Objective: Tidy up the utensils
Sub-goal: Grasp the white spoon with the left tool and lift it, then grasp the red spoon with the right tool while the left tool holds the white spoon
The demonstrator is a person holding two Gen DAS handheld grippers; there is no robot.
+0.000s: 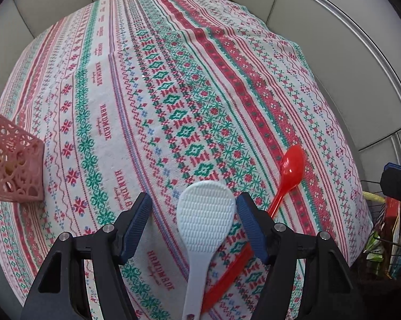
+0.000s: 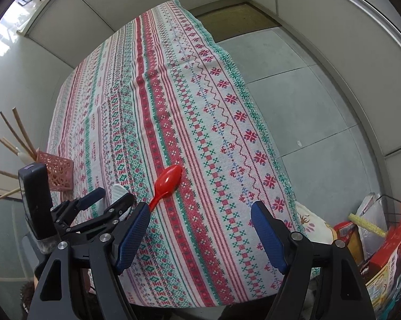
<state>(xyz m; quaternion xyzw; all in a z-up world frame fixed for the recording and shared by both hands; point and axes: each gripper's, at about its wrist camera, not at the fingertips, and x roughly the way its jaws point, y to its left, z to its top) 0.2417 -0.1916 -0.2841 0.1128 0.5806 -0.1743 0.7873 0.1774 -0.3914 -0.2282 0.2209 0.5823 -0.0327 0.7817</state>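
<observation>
Left gripper (image 1: 193,205): fills the bottom of the left wrist view, pointing steeply down at the table; its two blue pads stand spread, one on each side of the white rice paddle's head, with a visible gap on both sides, so it is released and not gripping.
White rice paddle (image 1: 204,218): lies on the tablecloth at the lower middle of the left wrist view, textured head toward the top of the frame, handle running down to the bottom edge; in the right wrist view only a bit of its head shows at the lower left, behind the left gripper.
Red spoon (image 1: 291,172): lies on the cloth to the right of the paddle, bowl toward the upper right, handle slanting down-left and passing behind the right blue pad; it touches neither gripper that I can see.
Right gripper (image 2: 200,217): at the bottom of the right wrist view, pads wide apart with only tablecloth between them; released, holding nothing.
Pink basket (image 1: 12,165): stands at the left edge of the left wrist view, well apart from the paddle; in the right wrist view wooden sticks (image 2: 19,133) lean out of it.
Tablecloth (image 1: 173,80): red, green and white pattern, covering the table.
Boxes and bags (image 2: 381,250): crowded at the lower right of the right wrist view, off the table.
</observation>
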